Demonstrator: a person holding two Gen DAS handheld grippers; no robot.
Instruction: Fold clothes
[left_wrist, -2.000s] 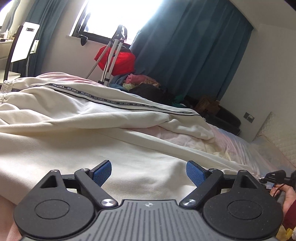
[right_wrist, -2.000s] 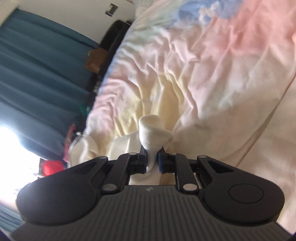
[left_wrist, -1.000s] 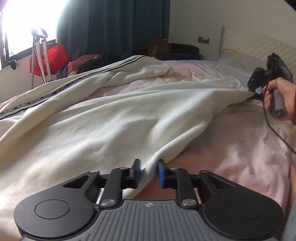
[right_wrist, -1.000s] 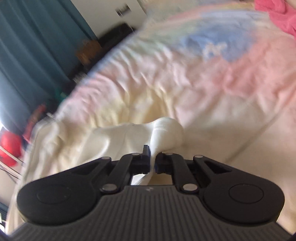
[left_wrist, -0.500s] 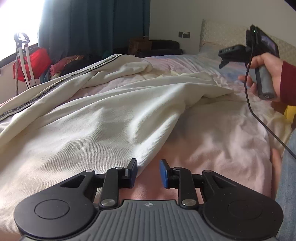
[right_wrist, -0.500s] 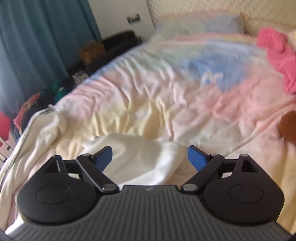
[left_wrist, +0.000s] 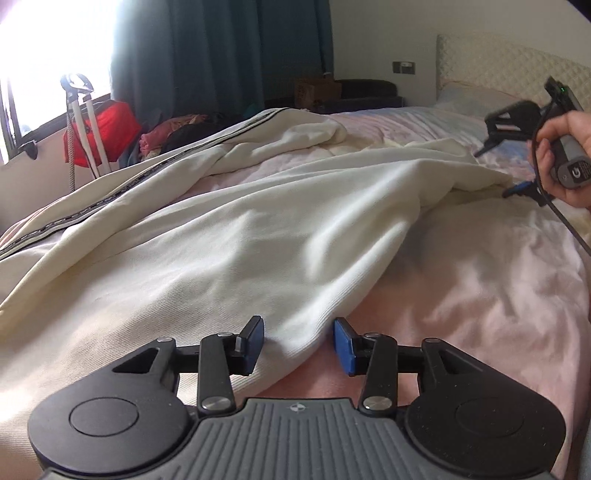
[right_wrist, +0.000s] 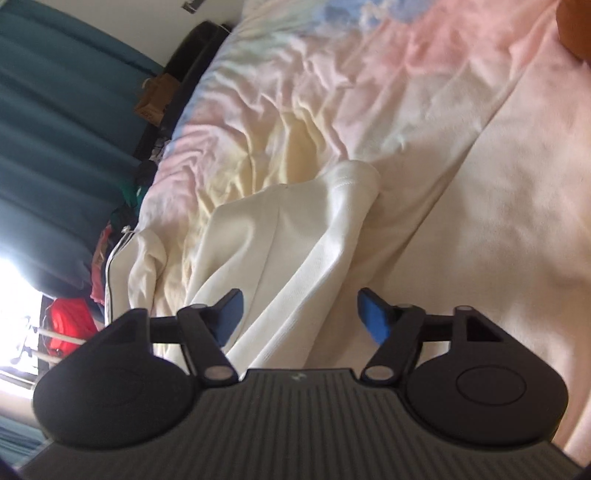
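Bed holding cream garment, right gripper closing, unclamped

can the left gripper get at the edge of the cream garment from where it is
Probably yes. The left gripper has its fingers apart with the folded edge of the cream garment lying between them on the bedsheet, and nothing covers it.

Bright window — teal curtains
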